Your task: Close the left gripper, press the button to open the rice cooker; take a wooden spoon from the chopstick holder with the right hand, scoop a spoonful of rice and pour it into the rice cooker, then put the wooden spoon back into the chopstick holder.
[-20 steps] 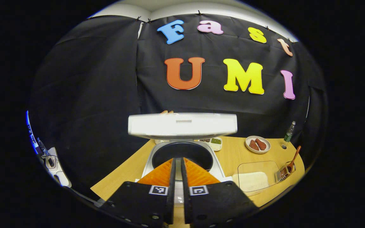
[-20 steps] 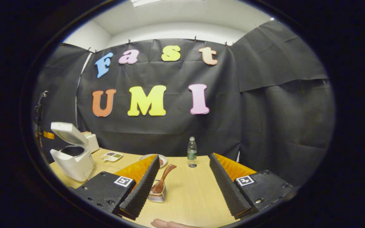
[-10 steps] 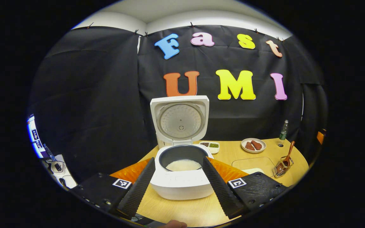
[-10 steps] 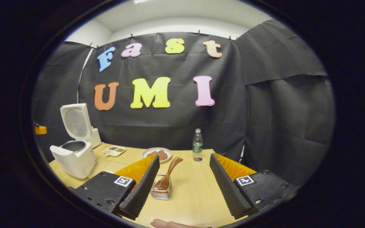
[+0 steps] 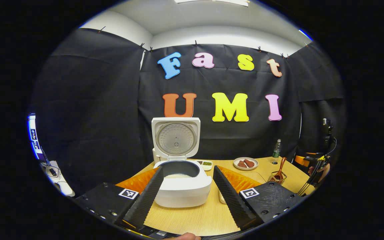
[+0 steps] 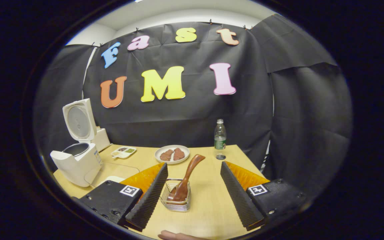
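The white rice cooker stands open on the wooden table, its lid upright and some rice in the inner pot. My left gripper is open in front of it, a little way back, one finger on each side. The wooden spoon leans in the wire chopstick holder. My right gripper is open, with the holder and spoon between its fingers and neither finger touching them. The left gripper view has spoon and holder at far right. The cooker sits at far left in the right gripper view.
A clear container holding white rice lies between cooker and holder. A plate of brown pieces, a small divided dish and a bottle stand near the back edge. A white box sits behind the cooker.
My left gripper was shut at the cooker's front as the lid rose; it has since opened and drawn back, and the lid stands upright. My right gripper has come closer to the holder.
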Demonstrator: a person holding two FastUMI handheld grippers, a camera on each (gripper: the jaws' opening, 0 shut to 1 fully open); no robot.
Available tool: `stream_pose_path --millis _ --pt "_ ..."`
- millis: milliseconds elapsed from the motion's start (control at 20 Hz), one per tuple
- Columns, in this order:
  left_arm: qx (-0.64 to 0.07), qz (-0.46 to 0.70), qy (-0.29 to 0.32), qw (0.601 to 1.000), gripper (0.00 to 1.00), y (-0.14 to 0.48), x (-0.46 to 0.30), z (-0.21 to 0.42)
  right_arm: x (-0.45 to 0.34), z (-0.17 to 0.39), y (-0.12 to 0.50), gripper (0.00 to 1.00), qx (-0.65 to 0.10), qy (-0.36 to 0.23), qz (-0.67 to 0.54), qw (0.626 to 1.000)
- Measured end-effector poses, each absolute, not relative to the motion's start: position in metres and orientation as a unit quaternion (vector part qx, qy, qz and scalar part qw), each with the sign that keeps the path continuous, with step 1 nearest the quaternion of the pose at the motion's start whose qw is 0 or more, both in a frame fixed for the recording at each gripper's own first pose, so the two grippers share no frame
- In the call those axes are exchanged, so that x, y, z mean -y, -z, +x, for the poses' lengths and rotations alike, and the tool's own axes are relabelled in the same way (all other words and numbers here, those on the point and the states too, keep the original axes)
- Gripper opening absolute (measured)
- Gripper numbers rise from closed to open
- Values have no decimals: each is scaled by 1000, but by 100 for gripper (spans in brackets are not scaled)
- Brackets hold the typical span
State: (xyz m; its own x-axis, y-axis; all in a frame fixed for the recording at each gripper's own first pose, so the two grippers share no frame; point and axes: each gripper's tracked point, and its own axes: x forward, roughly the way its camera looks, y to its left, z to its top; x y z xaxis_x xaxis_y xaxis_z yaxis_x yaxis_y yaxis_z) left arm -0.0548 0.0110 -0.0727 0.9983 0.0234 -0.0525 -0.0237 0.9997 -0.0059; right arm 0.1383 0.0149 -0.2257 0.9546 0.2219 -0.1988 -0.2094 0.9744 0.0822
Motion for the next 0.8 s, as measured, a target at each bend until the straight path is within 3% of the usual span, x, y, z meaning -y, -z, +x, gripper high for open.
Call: stream_pose_path --millis 500,550,600,700,750,800 --pt "13 14 -9 1000 95 73 -11 -108 -37 227 306 100 -178 -151 80 969" --pt "10 15 -10 1000 95 74 -15 -111 -42 233 311 95 -192 -155 88 965" --pt "7 10 -14 1000 95 76 -18 -113 -45 236 317 100 -206 -152 103 961" --pt "13 3 -11 1000 96 72 -22 -120 -47 247 322 100 -224 -140 125 956" --pt "13 0 -12 1000 95 73 -26 -122 -48 252 324 94 -231 -135 128 955" --pt "13 -1 -13 1000 96 74 -27 -122 -51 254 325 95 -236 -140 133 952"
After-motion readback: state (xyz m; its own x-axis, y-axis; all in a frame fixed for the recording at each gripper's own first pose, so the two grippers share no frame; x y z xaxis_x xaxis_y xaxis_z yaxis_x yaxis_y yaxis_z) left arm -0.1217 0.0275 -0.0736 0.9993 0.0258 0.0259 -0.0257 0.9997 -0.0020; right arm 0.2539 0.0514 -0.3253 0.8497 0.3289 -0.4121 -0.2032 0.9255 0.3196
